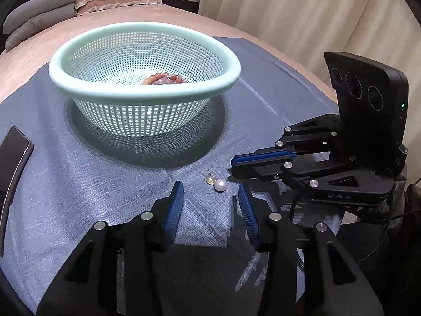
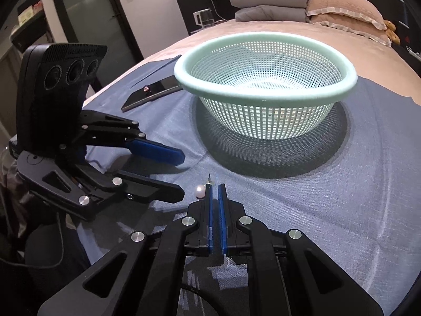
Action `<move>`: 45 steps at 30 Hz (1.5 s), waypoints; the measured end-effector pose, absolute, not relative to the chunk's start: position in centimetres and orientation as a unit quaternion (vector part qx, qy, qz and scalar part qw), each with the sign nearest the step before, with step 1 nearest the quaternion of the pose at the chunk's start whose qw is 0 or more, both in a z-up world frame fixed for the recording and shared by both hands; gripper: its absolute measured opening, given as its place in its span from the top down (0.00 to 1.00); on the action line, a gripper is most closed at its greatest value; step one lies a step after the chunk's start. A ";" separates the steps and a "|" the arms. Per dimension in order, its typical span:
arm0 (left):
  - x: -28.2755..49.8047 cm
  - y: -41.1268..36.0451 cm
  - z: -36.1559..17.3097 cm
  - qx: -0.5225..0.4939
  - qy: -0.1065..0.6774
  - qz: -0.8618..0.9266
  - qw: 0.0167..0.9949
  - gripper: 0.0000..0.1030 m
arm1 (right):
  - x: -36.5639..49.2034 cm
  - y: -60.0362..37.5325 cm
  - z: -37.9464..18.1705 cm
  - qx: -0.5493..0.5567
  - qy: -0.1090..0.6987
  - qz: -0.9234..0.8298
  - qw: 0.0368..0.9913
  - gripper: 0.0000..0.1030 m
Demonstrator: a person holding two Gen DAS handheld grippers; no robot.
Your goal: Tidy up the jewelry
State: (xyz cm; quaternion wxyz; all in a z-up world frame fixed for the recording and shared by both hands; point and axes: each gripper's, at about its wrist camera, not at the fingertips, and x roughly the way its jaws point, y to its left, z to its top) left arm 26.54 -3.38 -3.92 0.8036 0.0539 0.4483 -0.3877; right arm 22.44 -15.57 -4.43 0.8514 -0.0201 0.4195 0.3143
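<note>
Meanwhile, a pearl earring (image 1: 220, 185) lies on the blue cloth (image 1: 79, 173) near its front edge, just ahead of the spread left gripper (image 1: 210, 197), apparently set for pickup; the right gripper (image 2: 215, 187), pressed together and empty, waits beside it. Beads sit in the mint basket (image 1: 144, 89) mid-cloth, on a bed.

Lighting: bright, from overhead; the basket (image 1: 144, 60) rim is overexposed and a dark perforated shadow is cast on the blue cloth (image 1: 79, 179). Focus: sharp centrally. Edges: fisheye-curved, darkly vignetted.
</note>
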 end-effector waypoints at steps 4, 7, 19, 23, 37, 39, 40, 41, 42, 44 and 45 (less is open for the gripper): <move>26.6 -4.6 -4.5 0.077 0.452 -0.386 0.800 0.57 | 23.8 -16.0 -4.4 -0.031 0.425 0.306 0.851 0.93; 26.3 -5.2 -4.7 0.088 0.449 -0.387 0.801 0.57 | 25.1 -16.2 -4.0 -0.030 0.428 0.318 0.845 0.88; 25.8 -4.8 -4.8 0.109 0.455 -0.373 0.802 0.76 | 25.8 -14.3 -4.1 -0.058 0.430 0.382 0.816 0.83; 25.7 -4.8 -4.8 0.110 0.455 -0.373 0.801 0.76 | 26.7 -13.9 -4.6 -0.052 0.448 0.385 0.805 0.83; 26.4 -5.9 -4.3 0.109 0.460 -0.376 0.797 0.91 | 25.9 -14.1 -4.1 -0.037 0.429 0.370 0.823 0.97; 26.3 -6.0 -4.1 0.108 0.458 -0.375 0.798 0.92 | 25.6 -14.4 -3.8 -0.032 0.425 0.368 0.827 0.97; 26.2 -6.0 -3.9 0.108 0.457 -0.375 0.799 0.92 | 25.3 -14.5 -3.5 -0.031 0.422 0.366 0.829 0.97; 26.1 -5.9 -3.7 0.107 0.456 -0.374 0.800 0.94 | 25.1 -14.6 -3.2 -0.030 0.417 0.364 0.832 0.97; 25.9 -5.8 -3.4 0.105 0.454 -0.375 0.801 0.95 | 25.2 -15.1 -3.1 -0.027 0.415 0.364 0.834 0.97; 25.5 -5.4 -2.9 0.102 0.449 -0.375 0.805 0.96 | 25.0 -15.5 -2.2 -0.019 0.405 0.365 0.838 0.97; 25.4 -5.2 -2.5 0.101 0.447 -0.374 0.806 0.96 | 24.8 -15.5 -1.6 -0.016 0.401 0.367 0.839 0.97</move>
